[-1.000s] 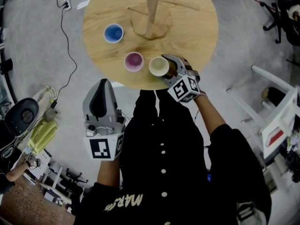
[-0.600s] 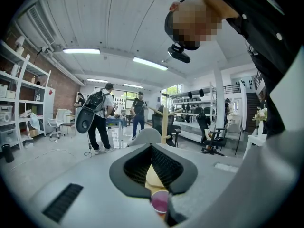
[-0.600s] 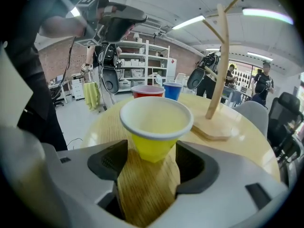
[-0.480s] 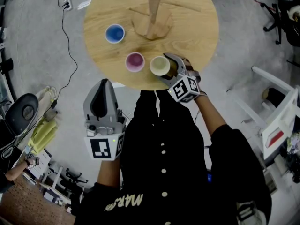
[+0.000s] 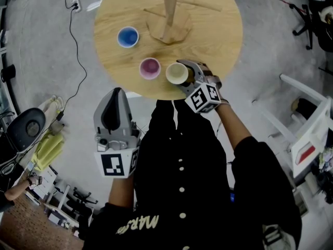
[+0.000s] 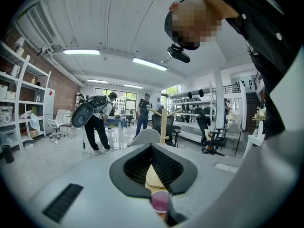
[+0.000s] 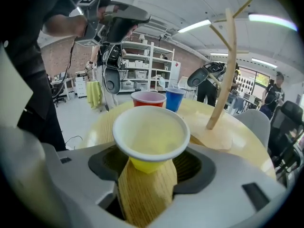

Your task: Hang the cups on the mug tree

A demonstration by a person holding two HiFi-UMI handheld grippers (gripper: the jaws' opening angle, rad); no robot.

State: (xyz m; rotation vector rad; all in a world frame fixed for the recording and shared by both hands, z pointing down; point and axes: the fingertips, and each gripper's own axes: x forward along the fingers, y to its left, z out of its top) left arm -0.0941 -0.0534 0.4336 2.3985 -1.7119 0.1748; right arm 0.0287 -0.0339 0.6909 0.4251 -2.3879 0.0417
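On the round wooden table (image 5: 218, 30) stands a wooden mug tree (image 5: 169, 12) with bare pegs. A blue cup (image 5: 127, 36), a pink cup (image 5: 149, 67) and a yellow cup (image 5: 176, 73) stand upright in front of it. My right gripper (image 5: 183, 71) reaches in from the table's near edge. Its jaws have just been closing, and the pads now sit against both sides of the yellow cup (image 7: 148, 132), which rests on the table. My left gripper (image 5: 115, 91) hangs shut and empty off the table's near edge, pointing toward the pink cup (image 6: 159, 204).
A black cable (image 5: 73, 40) runs over the grey floor left of the table. A white frame (image 5: 307, 124) stands at the right and a dark chair (image 5: 23, 129) at the left. People walk about far behind the table in the left gripper view.
The right gripper's marker cube has shifted slightly toward the yellow cup, and the jaws have drawn in round it. The cups and the left gripper have not moved.
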